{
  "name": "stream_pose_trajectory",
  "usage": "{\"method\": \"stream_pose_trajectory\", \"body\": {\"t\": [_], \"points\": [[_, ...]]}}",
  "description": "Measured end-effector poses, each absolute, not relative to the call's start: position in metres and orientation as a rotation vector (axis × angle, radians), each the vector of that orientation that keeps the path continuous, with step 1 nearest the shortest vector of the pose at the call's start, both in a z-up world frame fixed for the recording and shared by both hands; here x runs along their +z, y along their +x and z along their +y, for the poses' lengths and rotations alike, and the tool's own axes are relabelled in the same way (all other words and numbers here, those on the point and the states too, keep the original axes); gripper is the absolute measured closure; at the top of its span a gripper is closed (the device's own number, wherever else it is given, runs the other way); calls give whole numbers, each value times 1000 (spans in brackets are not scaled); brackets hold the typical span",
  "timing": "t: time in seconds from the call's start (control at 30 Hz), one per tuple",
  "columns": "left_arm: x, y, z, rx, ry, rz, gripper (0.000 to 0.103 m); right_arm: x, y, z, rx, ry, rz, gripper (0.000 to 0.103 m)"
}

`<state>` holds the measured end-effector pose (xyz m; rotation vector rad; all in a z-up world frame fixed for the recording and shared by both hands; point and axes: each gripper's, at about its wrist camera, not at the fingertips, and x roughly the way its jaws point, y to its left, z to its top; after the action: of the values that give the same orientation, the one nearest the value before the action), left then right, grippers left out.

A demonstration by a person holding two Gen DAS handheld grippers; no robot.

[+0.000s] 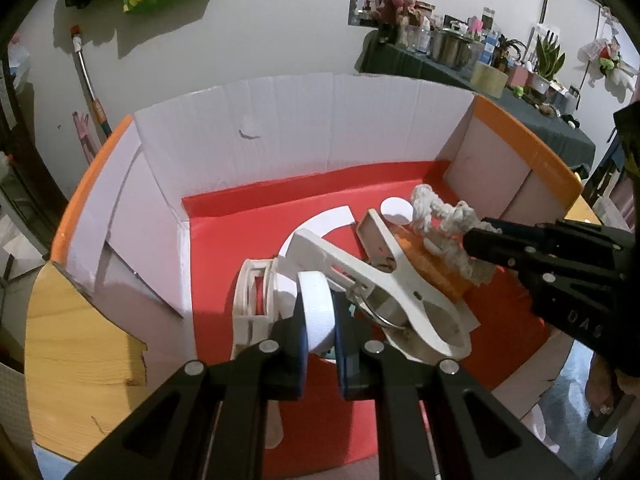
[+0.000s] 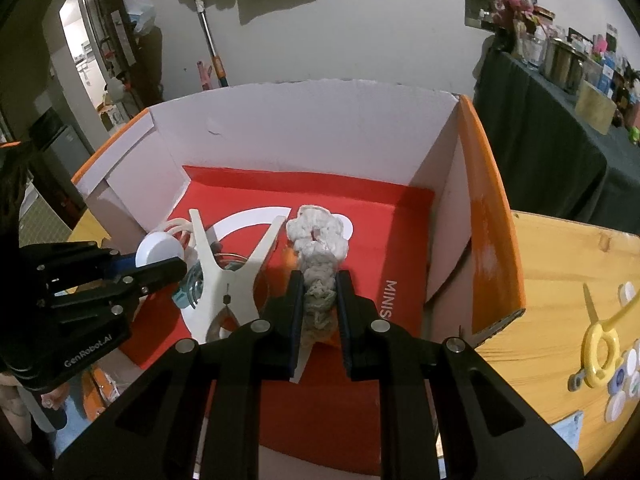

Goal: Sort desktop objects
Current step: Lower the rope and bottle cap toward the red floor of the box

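Observation:
My left gripper (image 1: 319,320) is shut on a white bottle cap (image 1: 317,312), held on edge inside the orange-and-white cardboard box (image 1: 280,120); it shows at the left in the right wrist view, left gripper (image 2: 160,262) with the cap (image 2: 159,249). My right gripper (image 2: 319,300) is shut on a white crocheted yarn piece (image 2: 318,236) over the box's red floor (image 2: 384,216), and it enters the left wrist view from the right, right gripper (image 1: 486,236) with the yarn (image 1: 448,216). A large white clothespin (image 1: 384,276) and a white ribbed clip (image 1: 252,296) lie in the box.
An orange object (image 1: 436,268) lies under the yarn. On the wooden table (image 2: 560,280) right of the box lie a yellow clip (image 2: 600,340) and several white caps (image 2: 624,380). A dark-clothed side table (image 2: 560,160) with jars and a pot stands behind.

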<state>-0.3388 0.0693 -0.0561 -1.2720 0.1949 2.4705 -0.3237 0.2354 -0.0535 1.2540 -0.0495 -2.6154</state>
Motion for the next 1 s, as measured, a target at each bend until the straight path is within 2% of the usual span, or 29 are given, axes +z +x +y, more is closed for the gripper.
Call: {"method": "stream_pose_trajectory", "body": {"t": [1.0], "points": [[-61, -333, 69, 2480, -1254, 233, 92, -60, -325, 238, -2621, 1285, -44, 87]]}}
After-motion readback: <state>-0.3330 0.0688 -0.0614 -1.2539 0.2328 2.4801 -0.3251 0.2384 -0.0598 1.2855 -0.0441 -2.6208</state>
